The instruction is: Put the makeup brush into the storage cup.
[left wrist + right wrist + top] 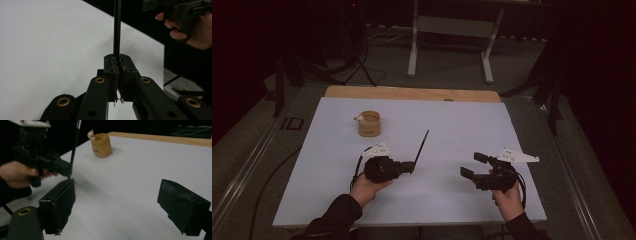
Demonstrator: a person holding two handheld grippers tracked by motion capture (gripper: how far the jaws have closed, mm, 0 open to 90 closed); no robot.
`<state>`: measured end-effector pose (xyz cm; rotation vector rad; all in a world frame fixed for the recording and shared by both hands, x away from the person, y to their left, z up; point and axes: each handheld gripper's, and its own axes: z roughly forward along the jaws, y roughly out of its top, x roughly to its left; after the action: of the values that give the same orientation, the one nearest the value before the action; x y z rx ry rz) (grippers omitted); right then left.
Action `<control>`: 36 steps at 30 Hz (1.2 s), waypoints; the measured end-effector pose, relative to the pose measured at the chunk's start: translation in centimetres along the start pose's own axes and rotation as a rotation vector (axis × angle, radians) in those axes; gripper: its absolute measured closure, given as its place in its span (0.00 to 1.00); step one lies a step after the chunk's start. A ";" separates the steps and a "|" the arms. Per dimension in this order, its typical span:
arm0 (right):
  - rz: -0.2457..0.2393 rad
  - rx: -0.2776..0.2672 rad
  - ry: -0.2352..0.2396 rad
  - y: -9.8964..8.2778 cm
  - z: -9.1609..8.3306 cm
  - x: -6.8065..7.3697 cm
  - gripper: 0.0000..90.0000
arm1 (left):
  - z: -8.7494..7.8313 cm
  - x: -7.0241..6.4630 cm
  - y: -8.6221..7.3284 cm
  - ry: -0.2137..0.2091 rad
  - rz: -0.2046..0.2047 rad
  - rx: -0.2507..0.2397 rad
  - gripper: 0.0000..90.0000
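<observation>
High view: a white table (pixel 452 125) with a wooden strip along its far edge, and a person's two forearms entering from the near side. The left gripper (pixel 412 166), held in the left hand (pixel 364 189) near the table's middle, has its jaws pressed together on the lower end of a thin black rod (pixel 422 147). The rod slants up and away to the far right, its free end in the air above the table. A tan cup (pixel 368 123) stands on the far left part of the table, well apart from both grippers.

Left gripper view: the two black jaws meet around the rod (pixel 117 27), which rises straight up from between them; the right hand (pixel 192 30) appears at upper right.

Right gripper view: the right gripper (pixel 115 202), held near the table's right side, has its jaws wide apart with nothing between them. Beyond them lie the bare table (pixel 140 170), the cup (pixel 101 145) at the far side, and the left gripper (pixel 66 170) clamping the rod (pixel 74 147).
</observation>
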<state>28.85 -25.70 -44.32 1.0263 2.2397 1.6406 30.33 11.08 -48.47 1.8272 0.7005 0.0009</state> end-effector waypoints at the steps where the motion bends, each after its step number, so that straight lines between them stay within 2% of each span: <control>1: -0.005 -0.002 -0.006 0.1 0.2 0.1 0.17 | 0.0 0.0 -0.1 0.005 0.003 0.001 0.95; 3: -0.007 -0.015 0.017 0.4 0.6 0.3 0.17 | 0.1 -0.1 -0.2 0.003 0.006 -0.004 0.95; 6: -0.010 -0.010 0.026 0.8 1.2 0.7 0.17 | 0.2 -0.4 -0.3 0.009 0.021 -0.004 0.95; 10: -0.080 0.015 -0.023 1.3 2.0 1.5 0.17 | 0.4 -0.4 -0.5 0.014 0.019 -0.011 0.95; 11: -0.076 0.024 -0.023 1.5 2.2 1.6 0.17 | 0.4 -0.3 -0.6 0.015 0.014 -0.016 0.95; 15: -0.036 0.011 -0.016 2.0 2.8 1.8 0.13 | 0.6 -0.2 -0.8 0.019 0.003 -0.023 0.95; 17: 0.007 0.012 -0.035 2.2 3.2 2.0 0.13 | 0.6 -0.2 -0.9 0.018 0.001 -0.029 0.95; 18: 0.019 0.012 -0.024 2.2 3.4 2.1 0.12 | 0.7 -0.2 -0.9 0.018 0.003 -0.032 0.95; 21: 0.006 0.030 -0.020 2.3 3.9 2.6 0.12 | 0.9 -0.2 -1.0 0.014 -0.003 -0.041 0.95; 22: -0.003 0.047 -0.018 2.4 4.0 2.7 0.15 | 0.9 -0.2 -1.0 0.014 -0.003 -0.041 0.95; 23: 0.013 0.058 0.000 2.4 4.1 2.9 0.16 | 1.0 -0.2 -1.1 0.004 -0.016 -0.047 0.95; 25: 0.056 0.066 0.029 2.4 4.4 3.0 0.22 | 1.2 -0.2 -1.2 0.006 -0.009 -0.050 0.95; 27: 0.080 0.068 0.047 2.4 4.7 3.1 0.27 | 1.3 -0.3 -1.2 0.005 -0.008 -0.052 0.95; 32: 0.143 0.098 0.065 2.4 5.4 3.2 0.42 | 1.5 -0.5 -1.0 -0.003 -0.007 -0.051 0.95; 36: 0.156 0.113 0.079 2.6 6.0 3.4 0.50 | 1.7 -0.7 -0.9 -0.006 -0.008 -0.054 0.95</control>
<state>30.51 -18.59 -43.46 1.2125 2.3820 1.6589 29.90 9.48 -49.68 1.7718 0.6966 0.0089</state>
